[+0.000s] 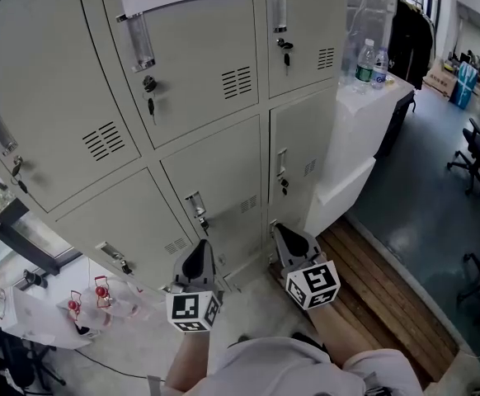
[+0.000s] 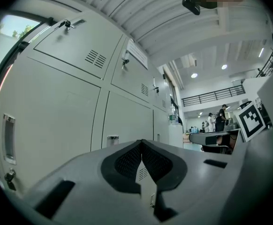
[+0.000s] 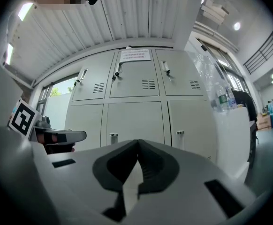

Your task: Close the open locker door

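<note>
Each locker door (image 1: 215,180) in view lies flush in the grey cabinet on the far side. The top row is cut off, and the bottom row's lower edge is partly hidden behind the near left gripper (image 1: 196,258) and right gripper (image 1: 294,242), whose fingers are pressed together on nothing.

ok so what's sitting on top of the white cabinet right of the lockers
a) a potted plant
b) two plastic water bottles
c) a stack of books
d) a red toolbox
b: in the head view two plastic water bottles stand upright side by side on the top of the white cabinet, and nothing else among the options shows there.
</note>
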A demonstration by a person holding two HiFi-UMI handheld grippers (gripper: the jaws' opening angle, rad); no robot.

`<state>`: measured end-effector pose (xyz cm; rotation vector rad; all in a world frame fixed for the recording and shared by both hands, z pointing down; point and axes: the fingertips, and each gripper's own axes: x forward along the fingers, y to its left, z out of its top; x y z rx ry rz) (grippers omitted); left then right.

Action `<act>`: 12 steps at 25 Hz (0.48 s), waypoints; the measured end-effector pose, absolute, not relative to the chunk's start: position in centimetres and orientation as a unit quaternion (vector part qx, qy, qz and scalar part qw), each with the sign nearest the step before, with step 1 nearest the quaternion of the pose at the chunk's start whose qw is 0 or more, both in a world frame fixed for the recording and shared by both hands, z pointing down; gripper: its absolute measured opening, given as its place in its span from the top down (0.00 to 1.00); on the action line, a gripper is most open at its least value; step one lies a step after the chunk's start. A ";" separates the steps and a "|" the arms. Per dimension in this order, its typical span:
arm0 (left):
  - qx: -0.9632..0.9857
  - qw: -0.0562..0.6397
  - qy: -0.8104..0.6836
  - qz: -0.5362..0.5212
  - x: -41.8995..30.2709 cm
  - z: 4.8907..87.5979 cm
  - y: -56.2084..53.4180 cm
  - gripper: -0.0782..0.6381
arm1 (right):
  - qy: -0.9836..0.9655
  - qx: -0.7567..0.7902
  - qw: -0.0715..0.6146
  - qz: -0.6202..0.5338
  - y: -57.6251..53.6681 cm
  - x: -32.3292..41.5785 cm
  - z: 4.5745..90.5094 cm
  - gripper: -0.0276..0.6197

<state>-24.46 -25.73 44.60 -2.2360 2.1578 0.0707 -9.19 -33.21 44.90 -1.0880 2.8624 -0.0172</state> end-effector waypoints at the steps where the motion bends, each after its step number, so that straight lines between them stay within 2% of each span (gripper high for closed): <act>1: -0.719 0.016 0.695 0.023 -24.5 44.7 -25.7 0.88 | 0.934 -0.355 0.040 -0.006 -33.2 -9.2 44.9 0.94; 12: -0.716 0.009 0.697 0.021 -24.9 45.1 -26.2 0.88 | 0.934 -0.354 0.034 0.009 -33.4 -9.8 45.0 0.94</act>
